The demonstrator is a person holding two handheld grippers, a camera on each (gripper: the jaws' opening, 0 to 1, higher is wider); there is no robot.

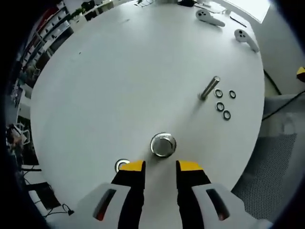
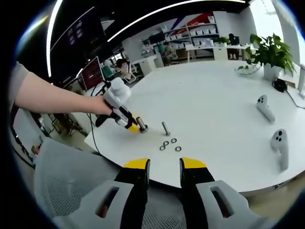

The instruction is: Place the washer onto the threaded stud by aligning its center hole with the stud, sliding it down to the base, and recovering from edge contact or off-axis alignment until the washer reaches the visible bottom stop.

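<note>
A slim metal stud (image 1: 208, 88) (image 2: 166, 128) stands on the white table (image 1: 119, 81). Several dark washers (image 1: 219, 106) (image 2: 169, 143) lie flat just beside its base. Closer to me, a shiny round metal piece (image 1: 163, 145) (image 2: 142, 128) sits just ahead of my left gripper (image 1: 161, 167), which is open with nothing between its fingers. A silver ring (image 1: 122, 165) lies on the table against the left fingertip (image 1: 135, 167). My right gripper (image 2: 164, 164) is open and empty, back off the table's edge. It looks at the left gripper (image 2: 121, 107), which a hand holds.
Two white controllers (image 1: 209, 17) (image 1: 245, 38) (image 2: 264, 107) (image 2: 280, 143) lie on the far side of the table. A potted plant (image 2: 271, 52) stands at the table's back. A grey mesh chair (image 1: 271, 162) (image 2: 62, 186) is by the table edge.
</note>
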